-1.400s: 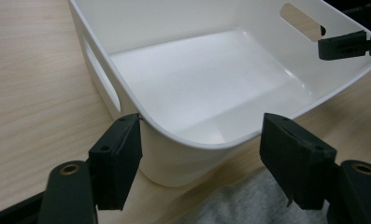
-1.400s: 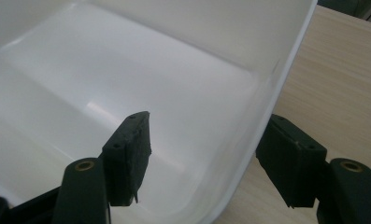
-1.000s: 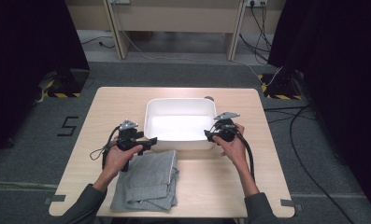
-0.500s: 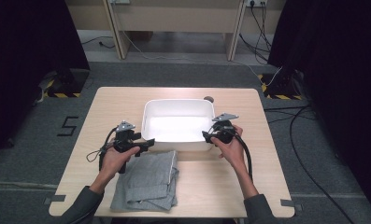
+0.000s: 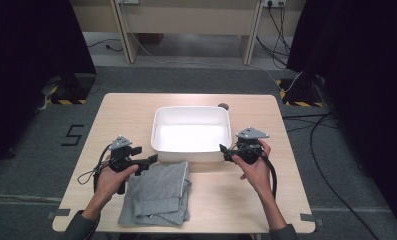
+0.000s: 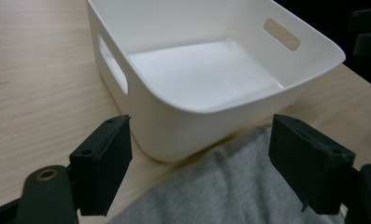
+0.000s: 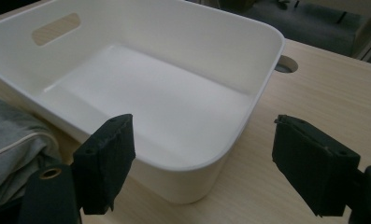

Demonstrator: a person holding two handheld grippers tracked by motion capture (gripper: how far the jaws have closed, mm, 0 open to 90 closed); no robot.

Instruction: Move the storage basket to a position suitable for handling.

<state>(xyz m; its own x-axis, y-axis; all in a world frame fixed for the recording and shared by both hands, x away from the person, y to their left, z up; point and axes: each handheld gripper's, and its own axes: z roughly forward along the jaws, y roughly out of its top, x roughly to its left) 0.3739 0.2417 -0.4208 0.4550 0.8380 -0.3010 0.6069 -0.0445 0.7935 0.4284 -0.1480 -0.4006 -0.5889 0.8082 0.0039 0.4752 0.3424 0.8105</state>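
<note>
My left gripper (image 5: 147, 161) hangs over the far edge of the folded grey cloth (image 5: 158, 192), its fingers (image 6: 103, 163) spread wide and holding nothing. The cloth lies on the worktop (image 5: 121, 117) just in front of the white tub (image 5: 191, 134), and in the left gripper view its edge seems to touch the tub's near wall. My right gripper (image 5: 225, 151) waits at the tub's near right corner, fingers (image 7: 106, 161) likewise apart and empty, looking along the tub's open, empty inside.

I judge the step in hand to be taking hold of the cloth so it can go into the tub. To do it well I should lower the left fingers onto the folded stack and catch all the layers together, not just the top one, or it will unfold as it lifts. The tub wall is close ahead, so I should come down steeply rather than push forward. The right gripper could steady the tub or take the other side of the cloth.

My left hand (image 5: 111, 177) grips its handle from below and points right; my right hand (image 5: 253, 167) points left, wrist bent inward.
</note>
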